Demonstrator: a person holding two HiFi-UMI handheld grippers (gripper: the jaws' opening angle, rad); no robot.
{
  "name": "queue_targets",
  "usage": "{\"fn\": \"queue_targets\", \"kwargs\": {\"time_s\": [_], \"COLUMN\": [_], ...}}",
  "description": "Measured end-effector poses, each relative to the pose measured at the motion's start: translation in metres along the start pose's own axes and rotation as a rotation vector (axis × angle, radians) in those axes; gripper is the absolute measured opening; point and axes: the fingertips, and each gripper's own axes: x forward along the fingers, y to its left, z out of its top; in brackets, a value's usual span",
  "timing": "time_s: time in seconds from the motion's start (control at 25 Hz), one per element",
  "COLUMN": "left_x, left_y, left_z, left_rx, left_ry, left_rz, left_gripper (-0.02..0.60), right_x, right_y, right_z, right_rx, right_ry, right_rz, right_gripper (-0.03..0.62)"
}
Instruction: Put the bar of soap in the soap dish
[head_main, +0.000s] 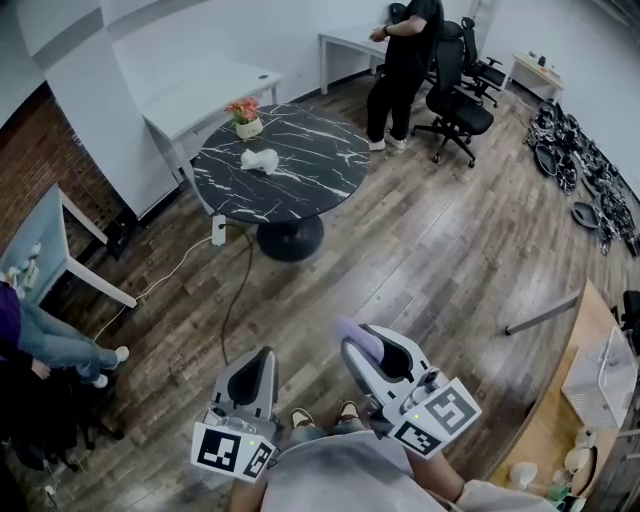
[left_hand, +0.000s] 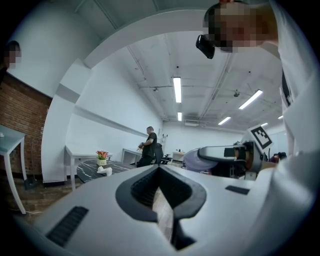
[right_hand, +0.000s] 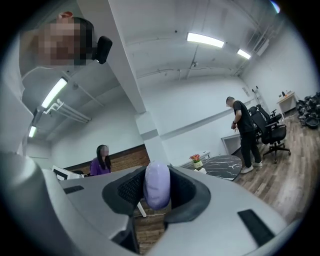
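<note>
The bar of soap (head_main: 356, 338), a pale lilac lump, isn't anywhere near the desk. It sits in the right gripper (head_main: 364, 346), well short of the round black desk (head_main: 300, 150) and out over the wooden floor (head_main: 430, 260). In the right gripper view the soap (right_hand: 157, 184) stands up between the two dark fingers (right_hand: 186, 192), which are spread fairly wide and close against its sides, so it looks firmly held. The left gripper (head_main: 262, 358) hangs beside it, about as far from the desk. Its fingers (left_hand: 145, 192) meet at the tips, with only floor showing through the hollow behind them and nothing in them.

On the desk, a little in from the edge nearest the person, lies a small white thing (head_main: 260, 158). I take it for the soap dish, though from back here its shape is hard to read. A little pot of flowers (head_main: 246, 118) stands just past it, toward the far edge. Someone in dark clothes (head_main: 405, 60) is busy beyond the desk, on its far side.

So I'd say this is the carrying step: the soap is picked up and the dish not yet reached. Next, the person needs to walk up to the desk, bring the right gripper over the dish, and lower the soap before letting the fingers part. A cable (head_main: 232, 290) trails across the floor from the desk's foot, right on the way, and the flowers stand near enough to the dish to be knocked.
</note>
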Motion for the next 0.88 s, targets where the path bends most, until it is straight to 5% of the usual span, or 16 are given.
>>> {"fn": "queue_targets", "kwargs": {"time_s": [0.88], "left_x": [0.035], "left_y": [-0.043], "left_z": [-0.002], "left_rx": [0.027], "left_ry": [0.001], "left_rz": [0.070], "left_gripper": [0.003], "right_x": [-0.022], "right_y": [-0.049], "right_z": [0.007], "right_rx": [-0.008], "right_ry": [0.034], "right_rz": [0.074], "right_gripper": [0.124]}}
